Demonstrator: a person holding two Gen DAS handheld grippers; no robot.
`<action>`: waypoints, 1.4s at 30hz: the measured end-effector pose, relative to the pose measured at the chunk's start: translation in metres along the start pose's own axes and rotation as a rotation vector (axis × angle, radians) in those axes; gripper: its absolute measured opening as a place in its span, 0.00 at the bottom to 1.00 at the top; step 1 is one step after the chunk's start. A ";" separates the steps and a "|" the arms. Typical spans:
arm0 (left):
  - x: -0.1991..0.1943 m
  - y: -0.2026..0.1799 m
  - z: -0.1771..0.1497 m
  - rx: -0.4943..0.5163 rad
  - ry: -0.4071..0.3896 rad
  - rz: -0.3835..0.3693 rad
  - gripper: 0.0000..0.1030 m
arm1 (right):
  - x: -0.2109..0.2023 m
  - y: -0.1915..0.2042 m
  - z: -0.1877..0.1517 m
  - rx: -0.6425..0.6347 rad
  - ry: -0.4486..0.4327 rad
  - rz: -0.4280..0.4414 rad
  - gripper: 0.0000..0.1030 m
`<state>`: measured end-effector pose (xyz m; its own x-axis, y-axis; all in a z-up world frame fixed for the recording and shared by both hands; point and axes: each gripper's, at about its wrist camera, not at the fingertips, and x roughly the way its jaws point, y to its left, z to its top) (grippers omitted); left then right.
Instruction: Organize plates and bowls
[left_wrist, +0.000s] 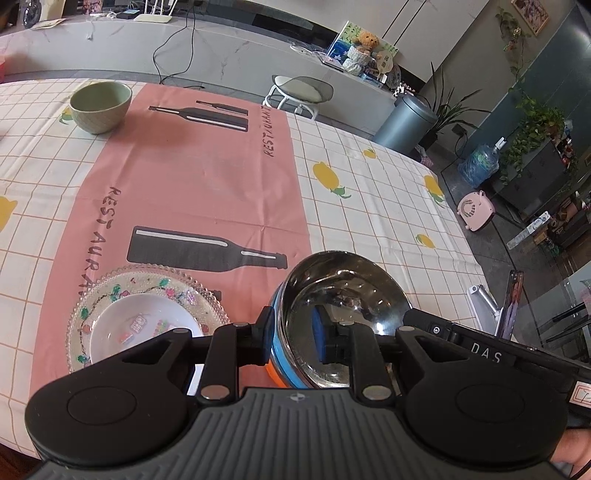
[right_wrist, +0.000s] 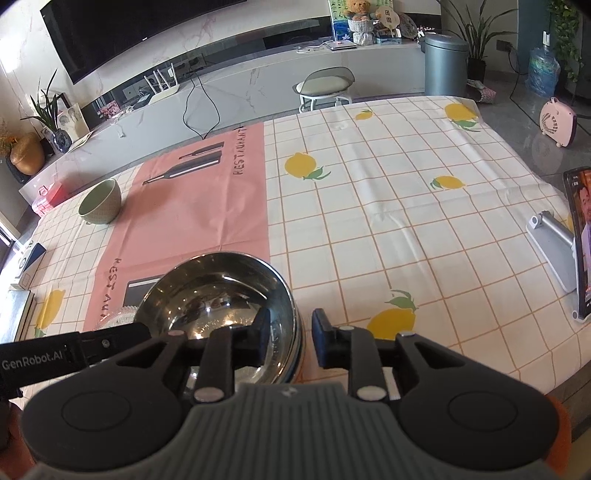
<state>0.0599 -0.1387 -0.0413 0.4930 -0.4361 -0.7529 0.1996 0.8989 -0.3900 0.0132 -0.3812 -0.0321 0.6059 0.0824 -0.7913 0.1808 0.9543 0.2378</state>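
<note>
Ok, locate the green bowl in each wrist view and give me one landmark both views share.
Left wrist view: the green bowl stands upper left, at the far left edge of the pink cloth.
Right wrist view: the green bowl stands left of centre, just left of the pink cloth.
Shared landmark: the steel bowl, near the bottom in both.

"RESTAURANT" is printed in dark letters on the pink cloth panel (left_wrist: 192, 173), once along its edge just left of the printed bottle (left_wrist: 207, 251), partly hidden by the glass plate (left_wrist: 147, 291), and once upside down at the panel's far right edge. "DAS" is read on the right gripper's (right_wrist: 288, 336) side, right of the steel bowl (left_wrist: 343, 295). "GenRobot.AI" is read on the left gripper's (left_wrist: 293, 336) side, left of the bowl.
</note>
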 end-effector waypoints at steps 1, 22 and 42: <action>-0.003 0.001 0.002 0.000 -0.016 -0.002 0.23 | -0.002 0.001 0.001 -0.002 -0.009 0.000 0.24; -0.044 0.094 0.036 0.001 -0.187 0.197 0.36 | 0.028 0.120 0.034 -0.210 -0.061 0.174 0.43; 0.011 0.213 0.163 -0.170 -0.244 0.225 0.38 | 0.163 0.271 0.118 -0.325 -0.040 0.194 0.42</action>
<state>0.2459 0.0548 -0.0468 0.7000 -0.1874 -0.6892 -0.0699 0.9423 -0.3272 0.2525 -0.1426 -0.0306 0.6356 0.2652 -0.7251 -0.1911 0.9640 0.1850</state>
